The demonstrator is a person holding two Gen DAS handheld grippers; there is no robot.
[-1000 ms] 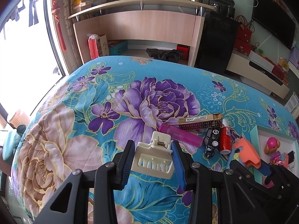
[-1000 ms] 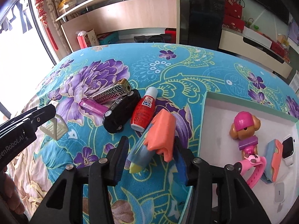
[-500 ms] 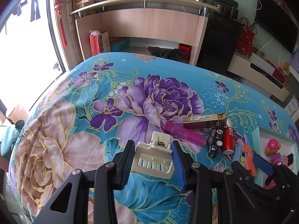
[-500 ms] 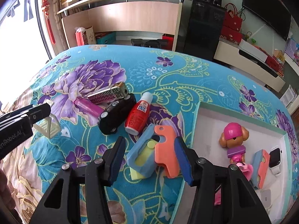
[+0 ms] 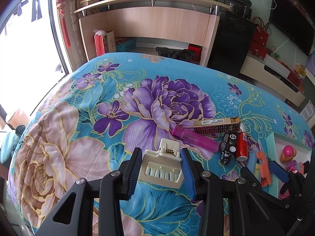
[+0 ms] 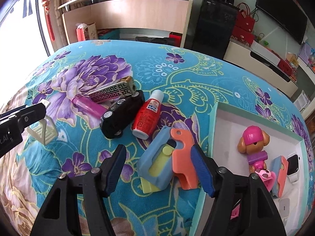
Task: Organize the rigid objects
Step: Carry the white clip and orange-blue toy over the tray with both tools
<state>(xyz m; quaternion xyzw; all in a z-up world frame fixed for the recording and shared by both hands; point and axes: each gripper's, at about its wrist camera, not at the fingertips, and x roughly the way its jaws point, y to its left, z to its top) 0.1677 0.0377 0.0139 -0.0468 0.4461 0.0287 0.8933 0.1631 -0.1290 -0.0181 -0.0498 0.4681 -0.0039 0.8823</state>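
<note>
We find the left gripper (image 5: pixel 161 174) clamped on a cream hair clip (image 5: pixel 161 168) over the floral bedspread (image 5: pixel 78 137). The right gripper (image 6: pixel 158 170) has just been opening, its jaws wide around an orange-and-blue toy (image 6: pixel 167 161) lying on the cloth. Beyond both stands a wooden shelf unit (image 5: pixel 157 25).

Barcode strip with small print on the side of the patterned box (image 5: pixel 216 126), too small to read. Red bottle (image 6: pixel 146 116) carries a white-and-blue label with characters, illegible; round white emblem on the black toy car (image 5: pixel 228 146), not readable. Left gripper (image 6: pixel 11 125) body shows partial white letters, roughly "AI".
</note>
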